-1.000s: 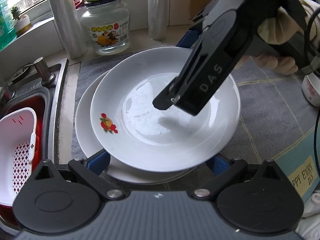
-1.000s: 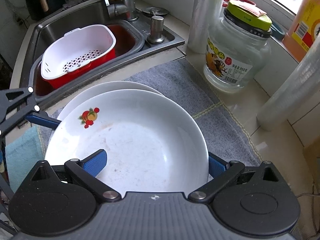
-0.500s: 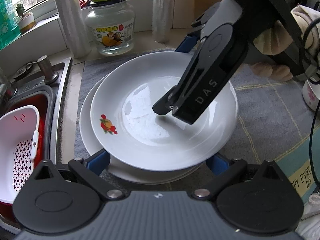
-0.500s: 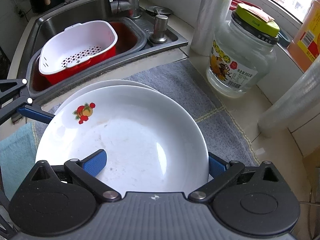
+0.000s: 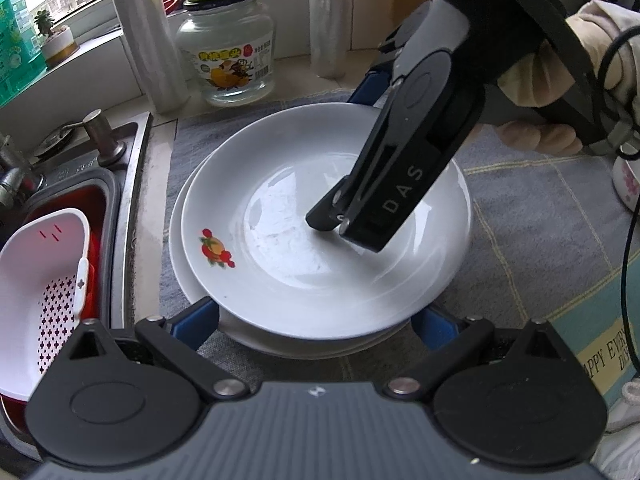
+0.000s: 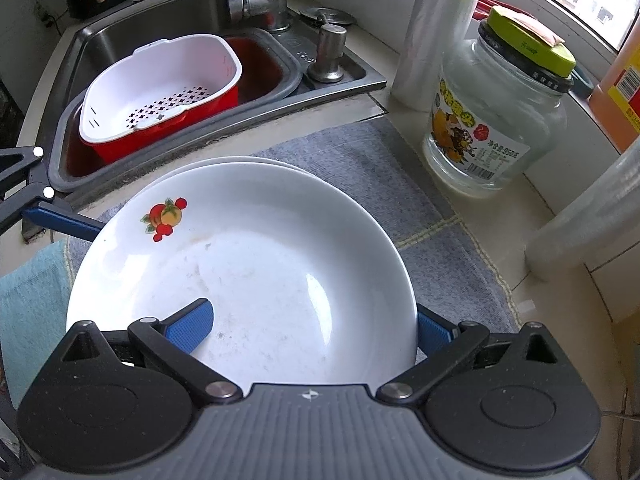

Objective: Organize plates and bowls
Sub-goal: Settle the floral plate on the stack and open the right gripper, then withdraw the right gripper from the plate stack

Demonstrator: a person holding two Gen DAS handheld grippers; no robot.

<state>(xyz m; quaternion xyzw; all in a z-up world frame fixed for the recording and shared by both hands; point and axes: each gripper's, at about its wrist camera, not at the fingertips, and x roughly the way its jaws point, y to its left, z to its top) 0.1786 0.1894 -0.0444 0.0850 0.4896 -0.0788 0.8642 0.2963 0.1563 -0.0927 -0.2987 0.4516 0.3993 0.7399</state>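
2 white plates sit stacked on the grey mat [image 5: 540,240] beside the sink [image 6: 352,76], the top plate [image 5: 320,248] marked by a fruit decal on the rim nearest the sink and resting slightly off-centre on the lower plate [image 5: 180,264], whose edge shows as a crescent on that same side.

The right gripper [image 6: 312,328] reaches over the stack from the side away from the sink. Its jaws stand spread: one blue finger [image 6: 190,326] lies over the plate's inner slope, the other [image 6: 432,330] sits just outside the rim, so the rim runs between them without being pinched. In the left wrist view its black body hangs tilted above the plate's well.

The left gripper [image 5: 316,320] faces the stack from the near edge, jaws also spread, with blue fingers [image 5: 196,322] flanking the plates' near rim low on the mat; whether they touch the lower plate cannot be told from here.

The plates being round, no long axis guides the grip; what matters is that the rim is already straddled by the right gripper, which seems the better placed to close on it or let it be. A glass jar [image 6: 496,120] stands beyond the mat, near the sink's corner, well apart from both tools.
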